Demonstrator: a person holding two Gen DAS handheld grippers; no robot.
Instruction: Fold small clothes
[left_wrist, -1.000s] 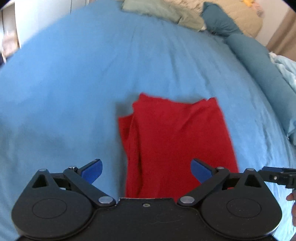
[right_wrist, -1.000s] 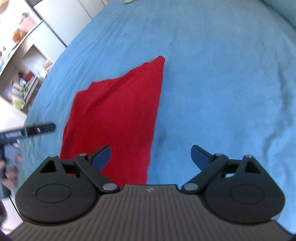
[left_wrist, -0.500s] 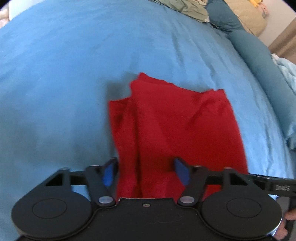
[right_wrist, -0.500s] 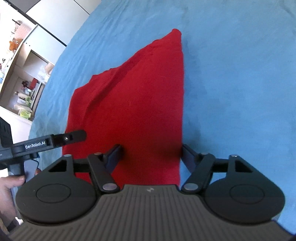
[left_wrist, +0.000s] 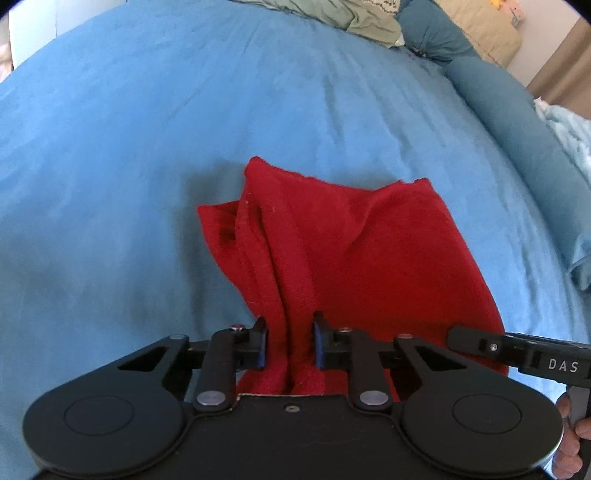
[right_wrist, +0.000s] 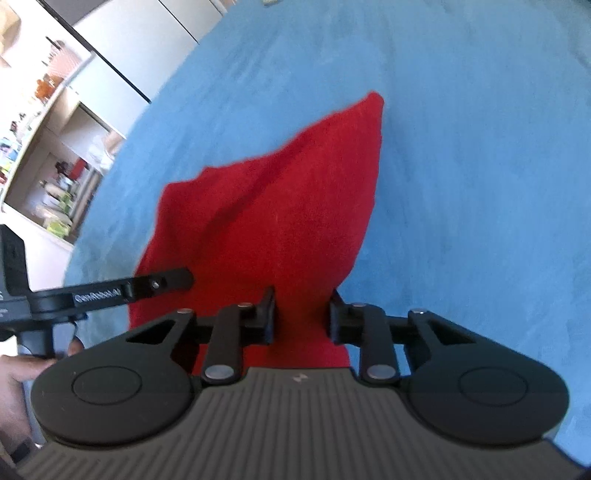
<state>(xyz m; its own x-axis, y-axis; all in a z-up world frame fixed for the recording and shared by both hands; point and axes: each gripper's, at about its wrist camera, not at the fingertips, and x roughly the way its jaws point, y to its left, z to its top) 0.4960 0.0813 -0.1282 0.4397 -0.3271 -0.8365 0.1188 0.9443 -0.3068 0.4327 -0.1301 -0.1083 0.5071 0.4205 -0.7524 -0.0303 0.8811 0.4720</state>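
You are working over a big blue bed (left_wrist: 147, 147). It takes up most of both views. Pillows (left_wrist: 487, 92) sit at the far end of the bed, well away from the cloth.

A red cloth (left_wrist: 369, 251) lies near the middle of the bed, on the side close to you. Its far edge is flat on the bed. Its near edge is bunched up, with soft folds on its left side.

Your left gripper (left_wrist: 289, 345) is at the near left part of the cloth. Its jaws are closing, and a thick ridge of red cloth is squeezed between them. Your right gripper (right_wrist: 302, 314) is at the near right part of the cloth. Its jaws are closing too, and the cloth fills the gap between them, touching both sides.

Here is what could go wrong. The left gripper has a fat bunch, so it may hold more than one layer. If you lift now, the lower layer could come up too and the fold would be messy. The right gripper is very near the cloth's right edge. If the grip is weak, that corner could slip out when you lift. The two grippers are also near each other on the cloth. If you pull them apart too hard, one side may pop free. The bed is soft, so pushing down could catch the sheet too.
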